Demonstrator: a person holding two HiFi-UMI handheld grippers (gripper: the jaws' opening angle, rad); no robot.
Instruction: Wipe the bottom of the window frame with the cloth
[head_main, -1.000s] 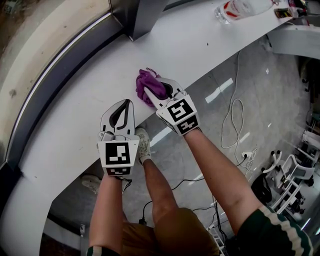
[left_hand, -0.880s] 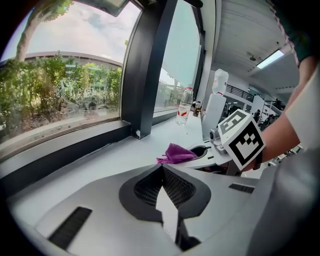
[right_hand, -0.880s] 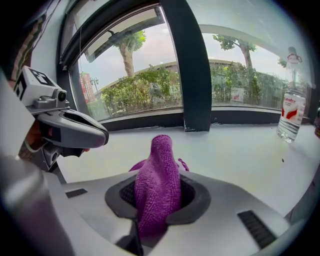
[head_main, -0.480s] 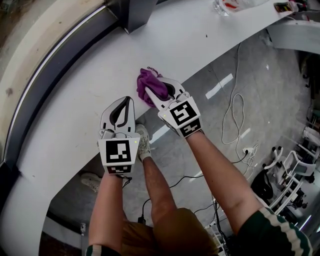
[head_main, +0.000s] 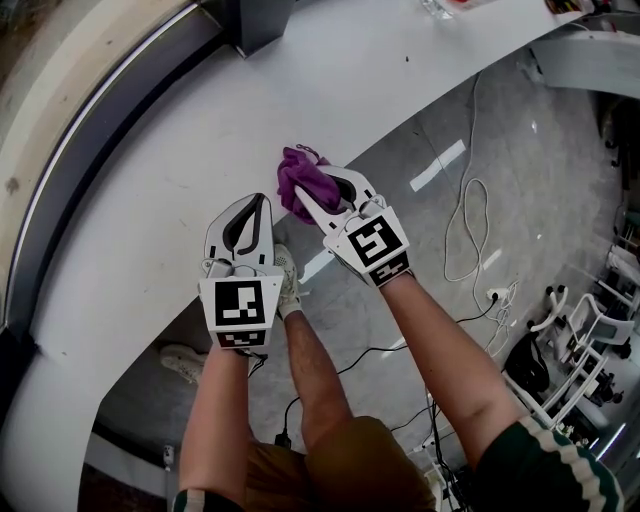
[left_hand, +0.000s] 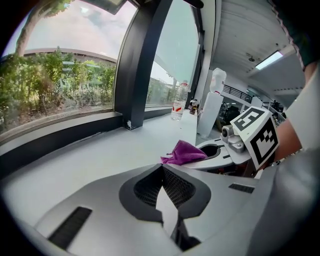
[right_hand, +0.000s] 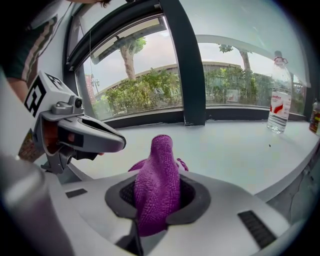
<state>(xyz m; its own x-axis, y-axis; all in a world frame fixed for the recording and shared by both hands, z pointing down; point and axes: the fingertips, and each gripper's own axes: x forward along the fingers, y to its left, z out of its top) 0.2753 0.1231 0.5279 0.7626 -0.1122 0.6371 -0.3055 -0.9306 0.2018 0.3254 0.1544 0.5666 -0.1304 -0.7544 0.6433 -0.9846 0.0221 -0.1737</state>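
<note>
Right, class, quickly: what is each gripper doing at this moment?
Left gripper: closed, holding nothing.
Right gripper: closed on the purple cloth.

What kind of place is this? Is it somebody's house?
Probably not a house; it looks more like a lab or workshop. There is a big curved window with a wide white sill, loose cables on the floor, and metal equipment frames.

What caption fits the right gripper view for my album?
Right gripper pinching a purple cloth at the white windowsill, water bottle standing beyond.
</note>
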